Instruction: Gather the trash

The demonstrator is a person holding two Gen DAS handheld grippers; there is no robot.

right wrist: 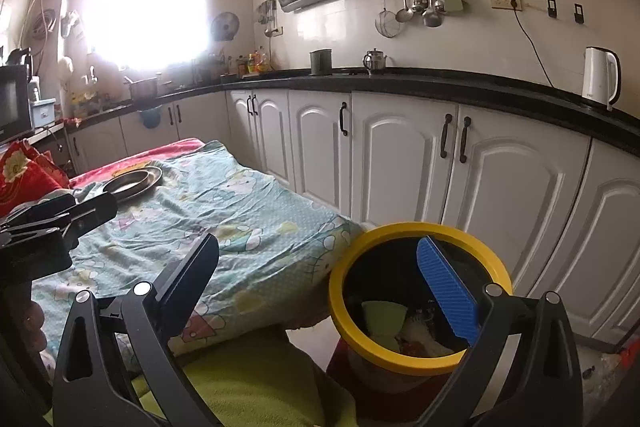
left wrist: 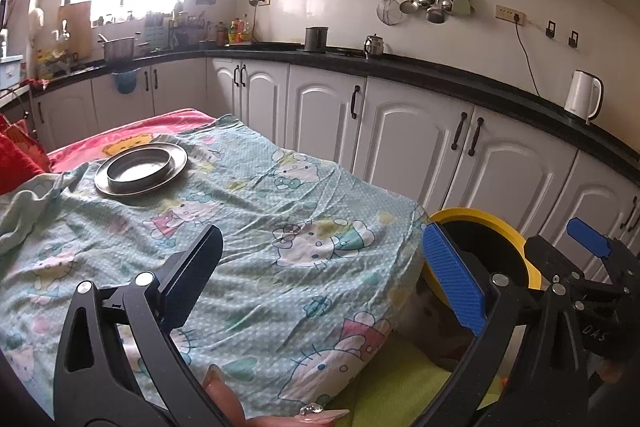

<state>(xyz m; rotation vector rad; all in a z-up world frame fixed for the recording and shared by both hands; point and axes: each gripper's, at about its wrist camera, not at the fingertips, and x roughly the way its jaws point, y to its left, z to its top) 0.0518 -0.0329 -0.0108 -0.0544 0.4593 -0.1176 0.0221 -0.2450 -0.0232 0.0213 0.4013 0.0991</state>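
Plate on table — bin right.

dull metal plate; wrinkled cloth sheet; glossy plastic bin

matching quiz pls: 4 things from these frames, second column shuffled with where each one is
1 metal plate
2 yellow-rimmed bin
3 white kettle
4 ladles and strainer

A hanging on the wall rail
B beside the table's corner, trash inside
C on the black counter, far right
D on the cartoon-print cloth

Pairs: 1-D, 2-B, 3-C, 4-A
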